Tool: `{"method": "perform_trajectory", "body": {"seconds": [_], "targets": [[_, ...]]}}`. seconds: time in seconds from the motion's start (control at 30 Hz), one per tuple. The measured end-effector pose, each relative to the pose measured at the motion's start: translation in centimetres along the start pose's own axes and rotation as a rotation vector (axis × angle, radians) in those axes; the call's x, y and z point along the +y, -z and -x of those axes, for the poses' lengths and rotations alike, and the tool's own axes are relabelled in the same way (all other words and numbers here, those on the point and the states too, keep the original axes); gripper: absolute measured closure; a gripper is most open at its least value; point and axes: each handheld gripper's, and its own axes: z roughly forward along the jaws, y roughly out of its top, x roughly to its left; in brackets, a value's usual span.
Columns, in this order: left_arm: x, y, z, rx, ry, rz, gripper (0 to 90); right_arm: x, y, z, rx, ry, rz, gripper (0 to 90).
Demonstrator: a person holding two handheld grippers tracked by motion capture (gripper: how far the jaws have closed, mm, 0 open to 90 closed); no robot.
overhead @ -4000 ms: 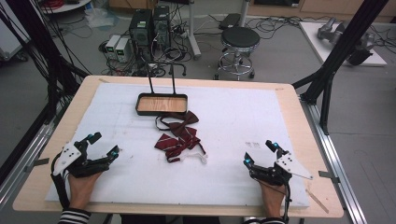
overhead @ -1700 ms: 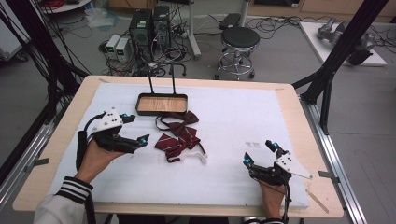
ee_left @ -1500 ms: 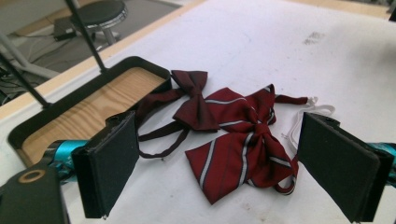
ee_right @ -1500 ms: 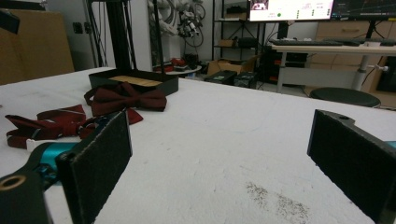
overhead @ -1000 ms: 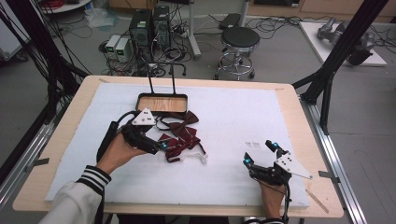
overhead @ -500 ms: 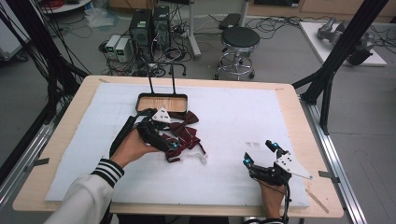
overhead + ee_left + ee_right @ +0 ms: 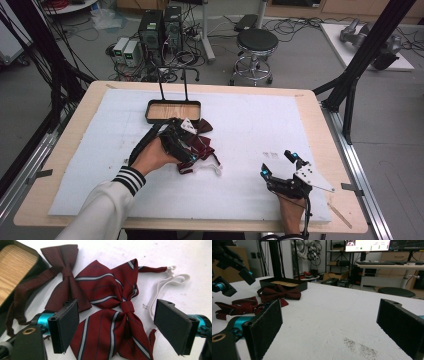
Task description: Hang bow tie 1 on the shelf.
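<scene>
The striped bow tie (image 7: 112, 315), dark red with pale stripes, lies flat on the white table cover (image 7: 260, 125), and its knot sits between the two black jaws of the left gripper (image 7: 120, 327), somewhat nearer the left-hand jaw in the left gripper view. Those jaws have just been closing a little but stand wide apart, on either side of the tie, with neither pad pressing on the cloth; nothing is held. A white elastic strap (image 7: 167, 282) trails from the striped bow tie's far end. Just beside the striped bow tie lies a plain dark red bow tie (image 7: 66, 275), and beyond that the black tray (image 7: 172, 111) with a wooden floor. Well apart from the striped bow tie, the right gripper (image 7: 280, 165) rests on the cover, jaws wide and empty. No writing can be read on the ties.
</scene>
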Motion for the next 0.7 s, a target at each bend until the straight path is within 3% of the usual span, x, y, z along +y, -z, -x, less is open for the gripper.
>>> {"method": "perform_trajectory", "body": {"seconds": [0.7], "targets": [[1.4, -2.7, 0.1, -0.018, 0.004, -0.16, 29.4, 0.0, 0.0, 0.1, -0.002, 0.0, 0.001, 5.6]]}}
